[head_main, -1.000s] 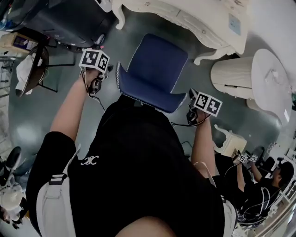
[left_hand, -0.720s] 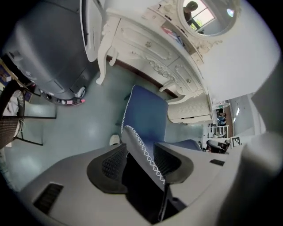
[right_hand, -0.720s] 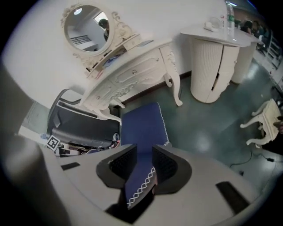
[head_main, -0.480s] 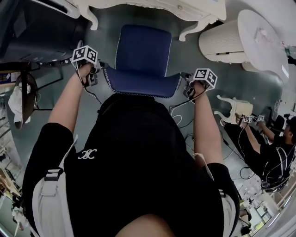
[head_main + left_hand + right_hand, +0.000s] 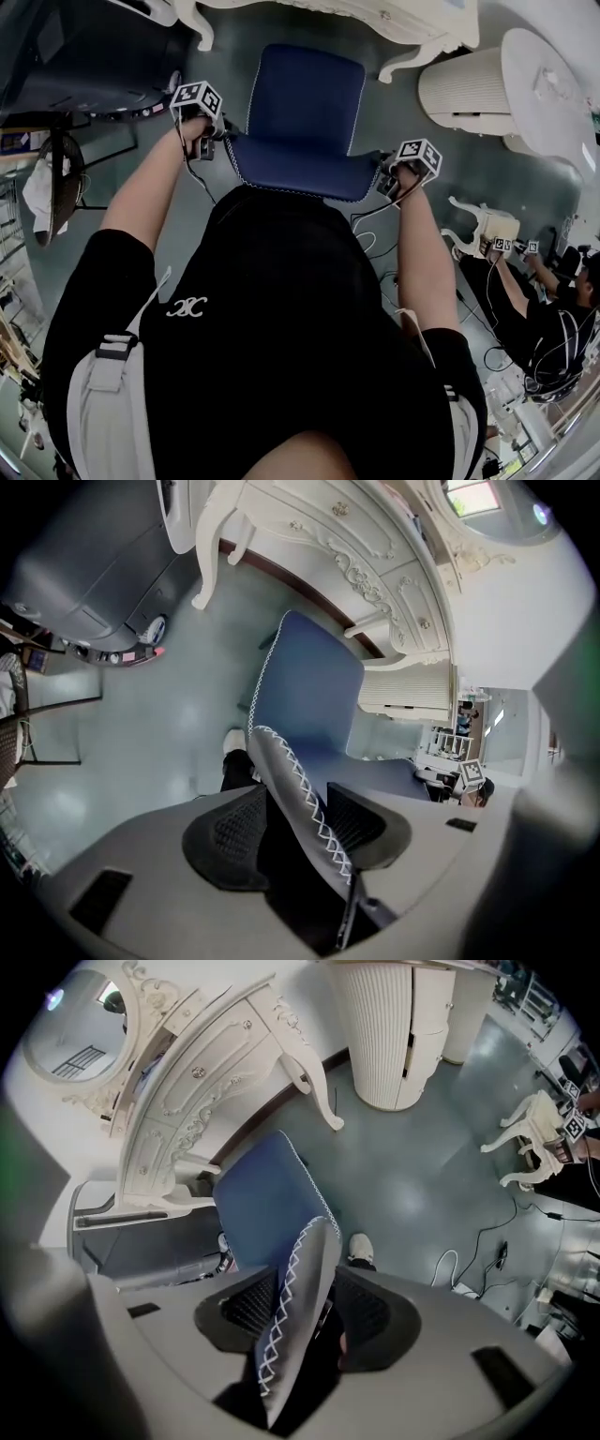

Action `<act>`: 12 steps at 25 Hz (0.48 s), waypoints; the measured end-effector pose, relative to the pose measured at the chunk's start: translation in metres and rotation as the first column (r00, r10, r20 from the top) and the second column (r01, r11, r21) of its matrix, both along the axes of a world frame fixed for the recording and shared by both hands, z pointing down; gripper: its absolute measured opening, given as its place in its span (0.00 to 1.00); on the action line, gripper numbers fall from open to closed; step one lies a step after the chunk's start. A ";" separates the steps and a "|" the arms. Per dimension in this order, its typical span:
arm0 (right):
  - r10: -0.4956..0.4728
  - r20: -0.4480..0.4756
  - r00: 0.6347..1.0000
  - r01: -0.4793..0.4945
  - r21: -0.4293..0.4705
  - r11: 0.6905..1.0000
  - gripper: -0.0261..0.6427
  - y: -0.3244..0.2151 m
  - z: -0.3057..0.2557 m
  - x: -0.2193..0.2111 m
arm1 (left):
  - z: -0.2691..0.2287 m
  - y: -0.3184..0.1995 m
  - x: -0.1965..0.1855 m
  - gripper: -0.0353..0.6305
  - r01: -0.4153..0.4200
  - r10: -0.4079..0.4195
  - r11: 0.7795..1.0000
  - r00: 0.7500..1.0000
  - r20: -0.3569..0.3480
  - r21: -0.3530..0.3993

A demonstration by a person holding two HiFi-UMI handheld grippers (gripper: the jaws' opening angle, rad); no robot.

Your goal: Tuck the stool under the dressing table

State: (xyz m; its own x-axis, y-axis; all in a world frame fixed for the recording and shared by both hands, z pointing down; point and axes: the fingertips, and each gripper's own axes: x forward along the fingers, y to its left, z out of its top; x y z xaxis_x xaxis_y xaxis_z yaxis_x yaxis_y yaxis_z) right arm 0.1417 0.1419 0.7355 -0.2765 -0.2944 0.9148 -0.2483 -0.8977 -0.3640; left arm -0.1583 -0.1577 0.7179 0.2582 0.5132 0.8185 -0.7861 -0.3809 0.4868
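Note:
The blue padded stool (image 5: 305,112) with white edge stitching stands on the grey floor in front of the white carved dressing table (image 5: 394,19). My left gripper (image 5: 208,145) is at its near left corner and my right gripper (image 5: 386,180) at its near right corner. In the left gripper view the stool's stitched edge (image 5: 309,686) runs between the jaws of the left gripper (image 5: 295,832), with a dark gap beside it. In the right gripper view the jaws of the right gripper (image 5: 298,1312) are opening, and the stool's edge (image 5: 262,1204) lies between them, not pressed.
A white ribbed round cabinet (image 5: 469,89) stands right of the dressing table. A dark bulky unit (image 5: 94,56) is at the left. Further right a small white stool (image 5: 483,225) stands by another person (image 5: 553,328) with grippers. Cables (image 5: 370,244) lie on the floor.
Both hands have come down and in to the stool's near corners. The jaws of both grippers have opened and now straddle the stool's stitched edge.

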 end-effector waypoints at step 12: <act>-0.084 0.075 0.994 0.091 -0.089 0.992 0.30 -0.008 0.023 -0.016 | 0.017 0.003 0.002 0.35 0.073 -0.070 0.994 0.997 0.031 -0.080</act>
